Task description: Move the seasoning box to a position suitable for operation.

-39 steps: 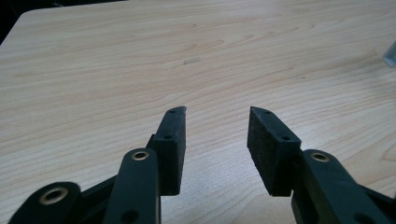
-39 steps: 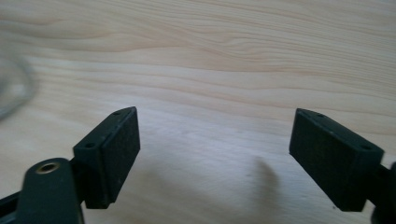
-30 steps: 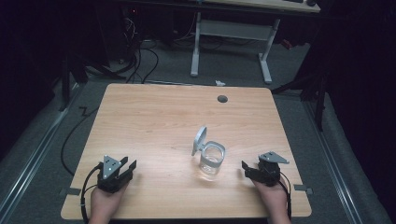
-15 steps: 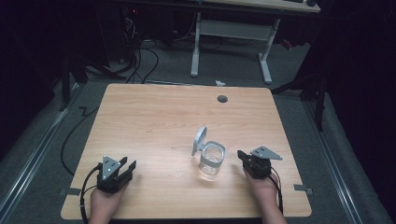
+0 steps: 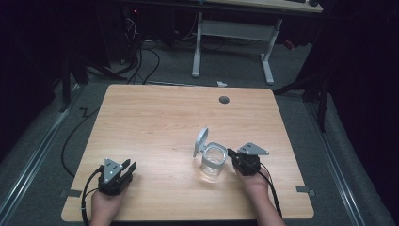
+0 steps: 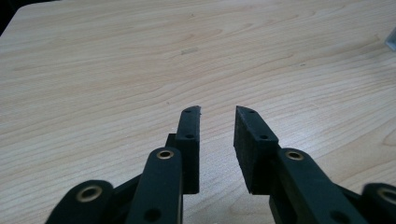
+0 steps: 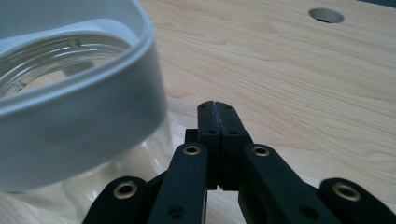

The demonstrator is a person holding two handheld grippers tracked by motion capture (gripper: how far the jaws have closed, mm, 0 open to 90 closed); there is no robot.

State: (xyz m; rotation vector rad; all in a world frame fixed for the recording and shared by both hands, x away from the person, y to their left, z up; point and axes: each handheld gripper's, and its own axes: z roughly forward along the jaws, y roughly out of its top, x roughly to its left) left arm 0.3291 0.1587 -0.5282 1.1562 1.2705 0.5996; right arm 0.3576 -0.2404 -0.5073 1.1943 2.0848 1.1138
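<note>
The jar (image 5: 211, 162), lid flipped up, stands right of centre on the surface (image 5: 155, 122), with broad bare wood behind. The right gripper (image 5: 234, 155), jaws together, has closed in beside it; the left gripper (image 5: 127, 167) rests parted near the front edge.

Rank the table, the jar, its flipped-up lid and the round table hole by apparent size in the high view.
1. table
2. jar
3. lid, smaller than the jar
4. hole, smallest
</note>
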